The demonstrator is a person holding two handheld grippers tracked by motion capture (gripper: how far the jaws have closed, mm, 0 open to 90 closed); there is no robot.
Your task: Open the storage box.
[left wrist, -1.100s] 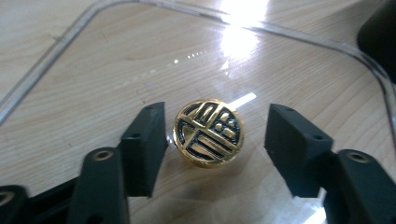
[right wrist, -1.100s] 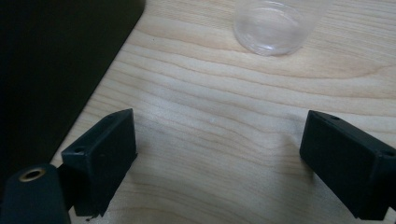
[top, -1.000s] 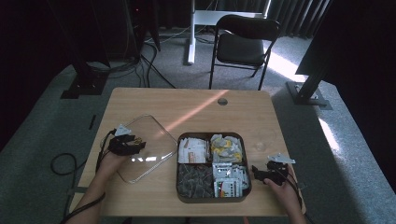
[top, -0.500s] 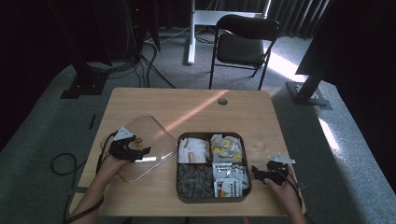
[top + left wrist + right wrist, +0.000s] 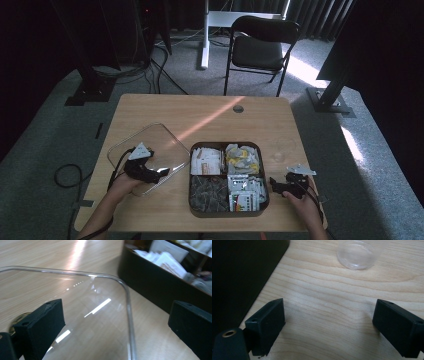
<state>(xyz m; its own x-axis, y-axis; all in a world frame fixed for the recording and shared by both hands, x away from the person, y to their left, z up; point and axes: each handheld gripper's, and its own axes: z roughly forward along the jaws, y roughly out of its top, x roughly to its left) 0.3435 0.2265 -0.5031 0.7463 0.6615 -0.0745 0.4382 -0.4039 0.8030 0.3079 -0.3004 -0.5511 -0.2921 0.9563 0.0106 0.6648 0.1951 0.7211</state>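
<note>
A clear plastic lid (image 5: pixel 150 145) lies flat on the wooden table (image 5: pixel 210 115), left of a dark four-compartment tray (image 5: pixel 265 200) filled with packets. My left gripper (image 5: pixel 161 173) hovers over the lid's near right corner, pointing toward the tray. Its jaws have just been opening and now stand wide. In the left gripper view the lid's rim (image 5: pixel 128 315) runs between the pads, and neither pad touches it. My right gripper (image 5: pixel 273 184) rests open at the tray's right side over bare wood (image 5: pixel 329 312), holding nothing.
A small clear cup (image 5: pixel 284 149) stands right of the tray, ahead of the right gripper (image 5: pixel 358 252). The tray's dark wall (image 5: pixel 150 287) rises close to the lid's edge. Behind the table are a folding chair (image 5: pixel 260 47) and stand legs.
The left gripper's jaws have gone from nearly closed on the lid to wide apart, letting it go. That hand shifted slightly toward the near right. The right gripper stayed put.
</note>
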